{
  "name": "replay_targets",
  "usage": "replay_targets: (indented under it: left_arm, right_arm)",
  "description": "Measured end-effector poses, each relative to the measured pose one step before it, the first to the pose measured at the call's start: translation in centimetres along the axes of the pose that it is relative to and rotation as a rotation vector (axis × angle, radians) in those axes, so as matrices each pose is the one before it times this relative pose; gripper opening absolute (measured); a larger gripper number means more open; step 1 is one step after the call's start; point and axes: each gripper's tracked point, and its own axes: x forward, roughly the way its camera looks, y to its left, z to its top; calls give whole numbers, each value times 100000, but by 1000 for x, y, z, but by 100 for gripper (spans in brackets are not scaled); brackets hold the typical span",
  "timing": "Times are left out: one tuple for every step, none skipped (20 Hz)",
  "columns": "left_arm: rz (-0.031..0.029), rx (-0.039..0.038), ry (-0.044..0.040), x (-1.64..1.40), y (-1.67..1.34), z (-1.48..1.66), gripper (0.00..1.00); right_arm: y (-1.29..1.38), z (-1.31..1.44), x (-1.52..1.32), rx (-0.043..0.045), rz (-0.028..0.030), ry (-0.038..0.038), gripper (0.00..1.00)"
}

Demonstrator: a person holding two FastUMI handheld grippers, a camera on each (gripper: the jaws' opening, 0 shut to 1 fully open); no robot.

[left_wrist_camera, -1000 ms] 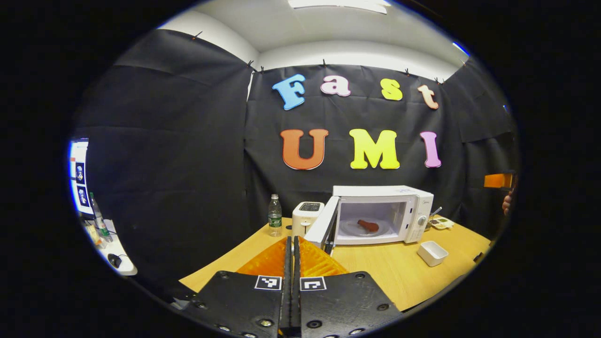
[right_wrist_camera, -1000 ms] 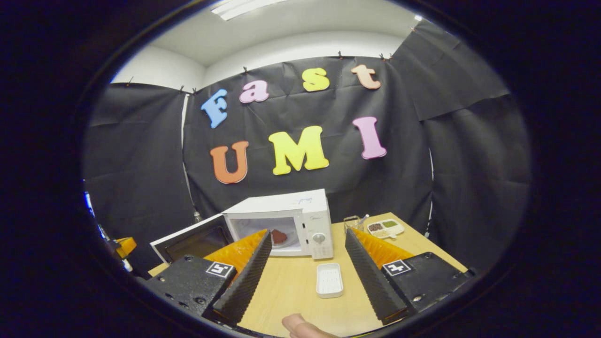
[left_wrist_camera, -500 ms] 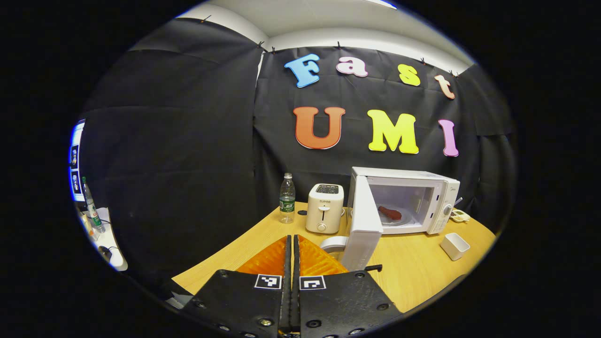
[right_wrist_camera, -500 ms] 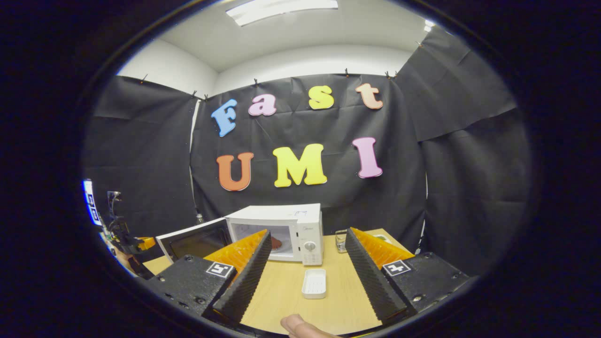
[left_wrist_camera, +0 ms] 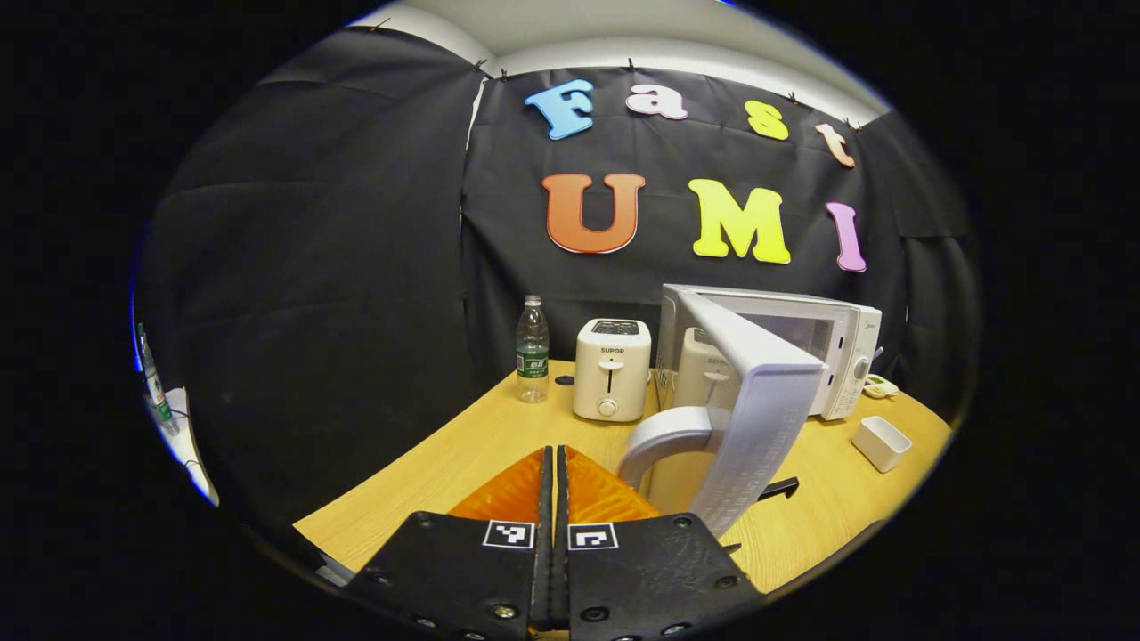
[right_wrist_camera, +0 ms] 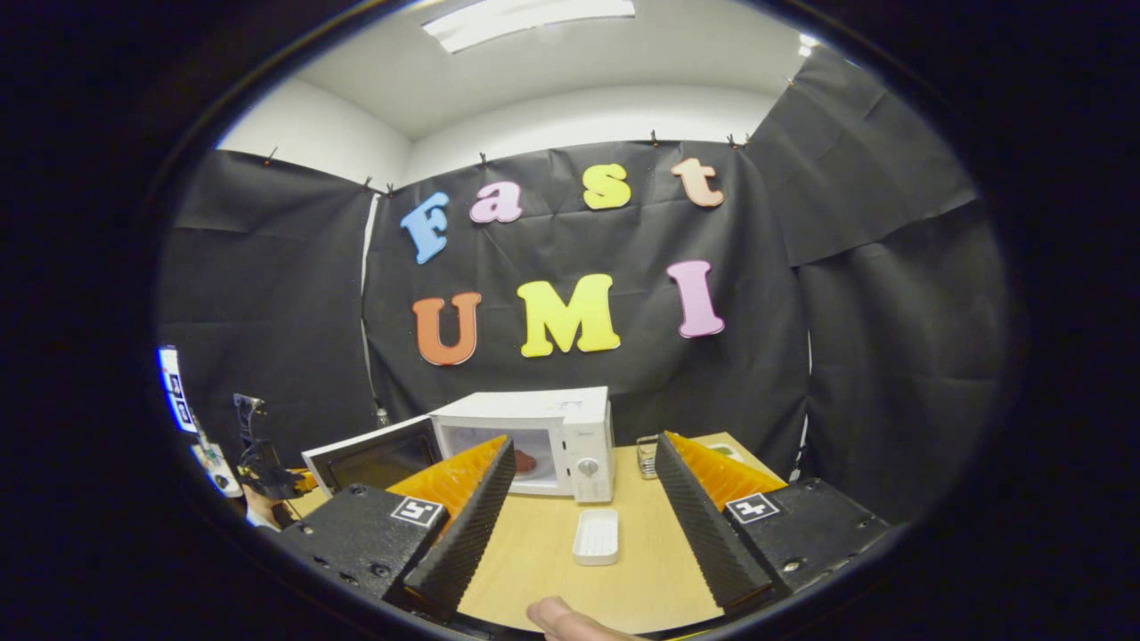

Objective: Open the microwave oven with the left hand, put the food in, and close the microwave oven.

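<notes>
1. The counter (left_wrist_camera: 463,454) carries the white microwave oven (right_wrist_camera: 570,423) toward its back, well ahead of both tongs.
2. In the left gripper view the microwave door (left_wrist_camera: 757,401) stands partly open, its edge and curved handle (left_wrist_camera: 663,432) just to the right of the left tongs (left_wrist_camera: 554,499); whether they touch cannot be told.
3. A second ago the door was swung wide, showing the whole cavity. Now it has come round toward shut and covers most of the opening, and the left tongs have come closer to it.
4. The left tongs are pressed together, with nothing between them.
5. The right tongs (right_wrist_camera: 579,499) are spread wide and empty, well back from the oven. A fingertip (right_wrist_camera: 557,619) shows at the bottom edge, as before.
6. A toaster (left_wrist_camera: 611,381) and a water bottle (left_wrist_camera: 533,349) stand left of the oven.
7. A small white dish (right_wrist_camera: 596,537) lies on the counter between the right tongs' fingers.
8. The reddish food (right_wrist_camera: 525,461) lies inside the oven, unmoved.
</notes>
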Motion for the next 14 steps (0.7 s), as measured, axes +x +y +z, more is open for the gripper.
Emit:
replay_targets:
  left_arm:
    - [-917,-256,-259,-310,-459,8,0]
    - [-792,-380,0,-175,-710,-90,0]
    - [-661,-102,-821,-226,-696,150,0]
    - [-1195,-78,-1047,-251,-848,128,0]
    - [-1784,-262,-704,-98,-1059,79,0]
    - [-2244,-80,265,-19,-1295,-96,0]
    - [-1851,619,691,-39,-1233,-208,0]
    - [-1426,588,-23,-47,-1050,-110,0]
    - [-1408,-412,-269,-56,-1207,117,0]
    - [-1804,-606,-630,8,-1218,0,0]
    - [-2488,-811,-465,376,-1575,19,0]
    - [-2796,-51,4,389,-1450,-112,0]
    - [-2270,459,84,244,-1363,-86,0]
    - [-2160,152,732,652,-1075,-228,0]
  right_arm:
    - [25,79,-25,-85,-167,61,89]
    - [97,63,39,-206,-89,195,89]
    - [9,29,-121,-171,178,34,89]
    - [19,42,50,-40,252,-37,89]
    - [25,-79,19,84,79,36,89]
    - [-23,35,-53,-35,94,92,89]
    - [-99,-102,-22,-171,-128,331,89]
    - [-58,28,-48,-207,67,113,89]
    - [-72,42,-122,-67,116,-45,89]
    - [-68,55,-6,-48,51,-229,100]
    - [-212,44,-154,-268,-155,-32,89]
    - [-274,-2,-5,-157,-279,85,89]
    - [-86,4,-102,-1,-28,24,89]
    - [-200,101,-103,154,-189,-6,89]
